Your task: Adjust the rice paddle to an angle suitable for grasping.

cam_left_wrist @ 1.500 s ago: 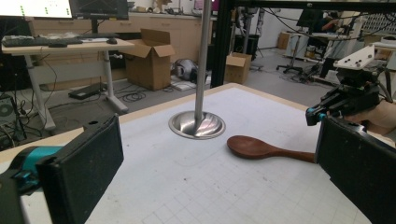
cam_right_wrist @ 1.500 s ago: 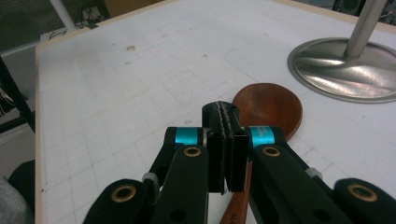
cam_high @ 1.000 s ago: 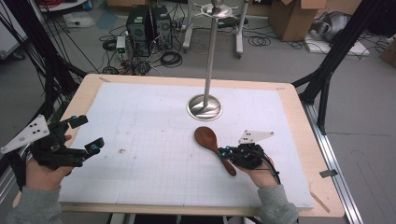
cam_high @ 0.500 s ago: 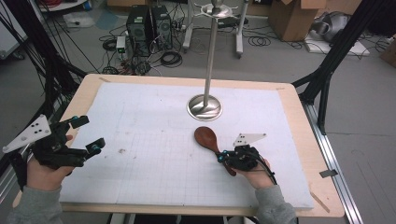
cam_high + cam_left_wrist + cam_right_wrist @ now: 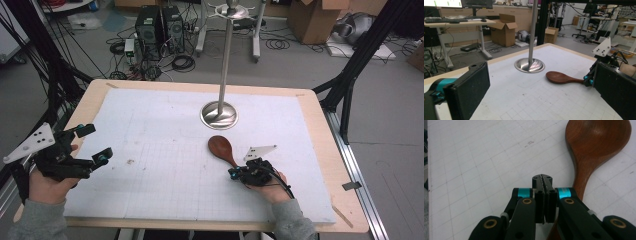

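Two tools over the desk: right one clenched beside the spoon handle, left one spread wide and holding nothing.

Right tool [image 5: 233,174]: jaws pressed flat together in the right gripper view [image 5: 542,180], nothing seen between the pads; the wooden spoon [image 5: 596,150] runs just to one side of them, its handle passing under the tool body, so contact there cannot be told. Spoon [image 5: 222,149] lies flat on the white gridded mat [image 5: 160,150], bowl toward the round base of the metal stand [image 5: 219,114], near it but apart. Left tool [image 5: 95,145] is held at the mat's left edge, well apart from the spoon; its pads [image 5: 469,90] stand far apart. The mat covers most of the wooden desk [image 5: 320,125].
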Available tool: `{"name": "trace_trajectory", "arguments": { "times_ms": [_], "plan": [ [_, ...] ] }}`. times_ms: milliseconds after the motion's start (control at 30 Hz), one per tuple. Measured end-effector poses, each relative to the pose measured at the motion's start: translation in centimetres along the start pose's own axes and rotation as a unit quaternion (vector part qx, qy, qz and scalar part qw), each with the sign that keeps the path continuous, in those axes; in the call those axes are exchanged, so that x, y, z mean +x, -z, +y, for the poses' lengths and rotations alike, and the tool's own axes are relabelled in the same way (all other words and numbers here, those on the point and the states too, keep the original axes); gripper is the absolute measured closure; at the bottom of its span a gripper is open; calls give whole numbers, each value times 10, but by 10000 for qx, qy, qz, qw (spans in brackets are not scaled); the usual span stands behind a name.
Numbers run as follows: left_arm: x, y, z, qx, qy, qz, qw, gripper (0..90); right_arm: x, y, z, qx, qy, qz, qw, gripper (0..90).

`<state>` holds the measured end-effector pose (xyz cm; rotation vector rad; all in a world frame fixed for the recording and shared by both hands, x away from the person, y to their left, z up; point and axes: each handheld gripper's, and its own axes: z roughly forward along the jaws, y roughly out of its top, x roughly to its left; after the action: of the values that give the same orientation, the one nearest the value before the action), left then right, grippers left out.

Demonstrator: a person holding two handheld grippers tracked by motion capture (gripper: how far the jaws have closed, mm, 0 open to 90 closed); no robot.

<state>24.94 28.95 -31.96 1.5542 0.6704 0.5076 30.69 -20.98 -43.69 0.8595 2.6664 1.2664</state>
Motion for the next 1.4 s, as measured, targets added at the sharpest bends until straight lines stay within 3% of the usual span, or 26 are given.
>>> {"name": "trace_trajectory", "arguments": {
  "times_ms": [467,1400],
  "plan": [
    [1,-5,0,2,14,-61,10000,18,-2,1,-5,203,-77,-35,9998,895],
    [1,-8,-1,34,32,-102,9999,18,-23,19,-17,120,-425,-632,9970,896]
  ]
}}
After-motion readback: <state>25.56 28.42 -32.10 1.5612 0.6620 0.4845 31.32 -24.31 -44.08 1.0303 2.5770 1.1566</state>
